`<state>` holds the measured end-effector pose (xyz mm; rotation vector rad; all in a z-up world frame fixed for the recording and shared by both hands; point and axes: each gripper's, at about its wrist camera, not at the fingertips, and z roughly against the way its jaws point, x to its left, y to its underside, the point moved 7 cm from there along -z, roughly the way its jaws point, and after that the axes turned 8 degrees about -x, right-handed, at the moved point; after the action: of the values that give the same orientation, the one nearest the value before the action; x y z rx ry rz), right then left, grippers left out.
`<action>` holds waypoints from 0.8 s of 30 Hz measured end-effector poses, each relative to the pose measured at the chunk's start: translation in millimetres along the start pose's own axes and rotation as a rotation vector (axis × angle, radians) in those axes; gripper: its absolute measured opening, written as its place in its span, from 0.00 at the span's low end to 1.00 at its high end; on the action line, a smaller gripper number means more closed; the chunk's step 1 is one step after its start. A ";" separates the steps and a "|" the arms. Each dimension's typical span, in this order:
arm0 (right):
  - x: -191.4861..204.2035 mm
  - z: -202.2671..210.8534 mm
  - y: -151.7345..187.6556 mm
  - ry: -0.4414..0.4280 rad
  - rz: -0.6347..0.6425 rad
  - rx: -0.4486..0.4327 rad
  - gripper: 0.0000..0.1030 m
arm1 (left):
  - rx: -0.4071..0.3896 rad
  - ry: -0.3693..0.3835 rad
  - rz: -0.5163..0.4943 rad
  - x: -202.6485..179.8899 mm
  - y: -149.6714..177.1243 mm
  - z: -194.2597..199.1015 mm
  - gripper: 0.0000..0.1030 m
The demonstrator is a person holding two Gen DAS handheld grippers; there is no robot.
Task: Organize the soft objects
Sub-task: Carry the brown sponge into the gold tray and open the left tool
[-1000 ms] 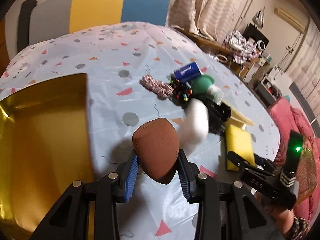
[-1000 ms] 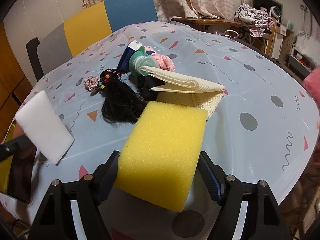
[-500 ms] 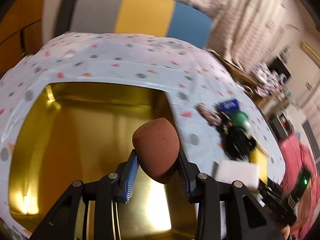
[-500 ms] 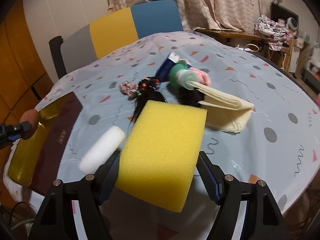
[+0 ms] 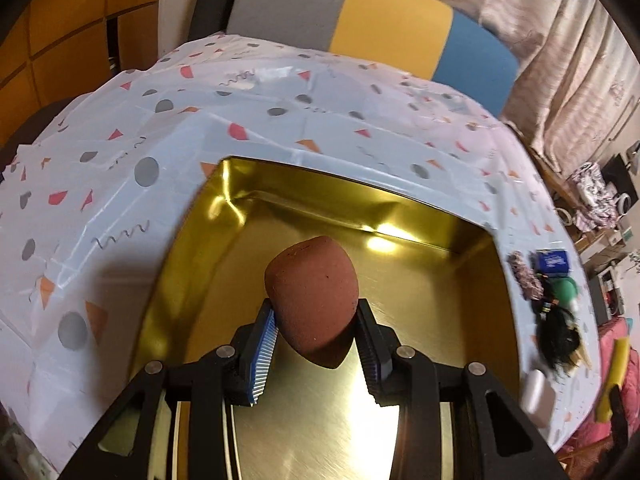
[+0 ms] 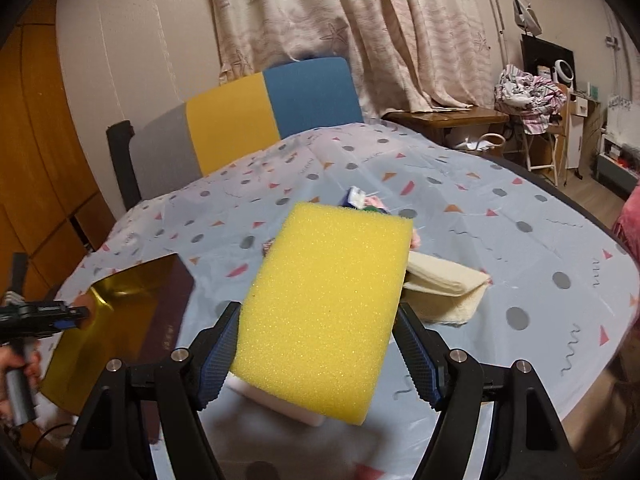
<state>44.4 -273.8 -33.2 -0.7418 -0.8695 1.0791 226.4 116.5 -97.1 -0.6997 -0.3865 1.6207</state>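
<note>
Moved since earlier: your left gripper (image 5: 316, 344) has swung from over the tablecloth to over the gold tray (image 5: 208, 248); a second ago the tray sat off at 9 o'clock of the left wrist view, now it fills the centre. Your right gripper (image 6: 316, 356) has risen, so the clutter once spread ahead of it is now mostly hidden behind its load.

Left tongs: clenched on the brown makeup sponge (image 5: 312, 300), blue pads (image 5: 262, 350) pressing both flanks, pointed end toward you.

Right tongs: clenched on the yellow sponge (image 6: 328, 308), held tilted above the table (image 6: 520, 248).

Where the soft things are: the brown sponge hangs over the middle of the tray, not yet touching the floor as far as you can judge. A white foam block (image 6: 280, 402) lies on the cloth just under the yellow sponge, at 6 o'clock. The folded cream cloth (image 6: 444, 288) lies at 3 o'clock of the yellow sponge. A dark hair tuft (image 5: 560, 340) and small items sit at 3 o'clock in the left view, beyond the tray's rim.

Step in hand: delivery of the brown sponge into the tray.

Next move calls for: lower the left gripper a little, then part the pads so the sponge drops flat inside the walls. The foam may cling or bounce, so let go low.

After that: carry the yellow sponge toward 9 o'clock, where the tray (image 6: 120, 320) waits.
</note>
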 end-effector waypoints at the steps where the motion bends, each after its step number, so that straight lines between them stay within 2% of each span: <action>1: 5.3 -0.2 1.6 -0.009 0.003 0.006 0.73 | 0.004 -0.018 -0.003 3.7 -2.6 -5.4 0.37; 6: 37.2 -4.2 18.5 -0.064 0.032 0.045 0.73 | 0.031 -0.078 0.012 18.8 -12.8 -32.3 0.37; 11: 64.6 -6.4 30.7 -0.107 0.070 0.071 0.73 | -0.015 -0.135 0.053 28.5 -27.1 -37.4 0.45; 14: 74.7 -8.4 36.0 -0.124 0.085 0.085 0.73 | -0.044 -0.089 0.070 26.3 -31.9 -33.1 0.47; 16: 79.2 -8.8 37.7 -0.133 0.092 0.090 0.73 | -0.054 -0.062 0.082 26.6 -31.8 -28.5 0.52; 20: 92.0 -9.6 39.4 -0.160 0.119 0.095 0.73 | -0.068 -0.062 0.147 35.3 -25.8 -11.4 0.54; 24: 108.5 -13.6 39.2 -0.208 0.155 0.115 0.73 | -0.125 -0.071 0.209 38.1 -9.5 21.3 0.54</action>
<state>63.8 -160.2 -48.1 -0.6153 -0.9277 1.3509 218.3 158.2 -83.6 -0.7998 -0.4819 1.8343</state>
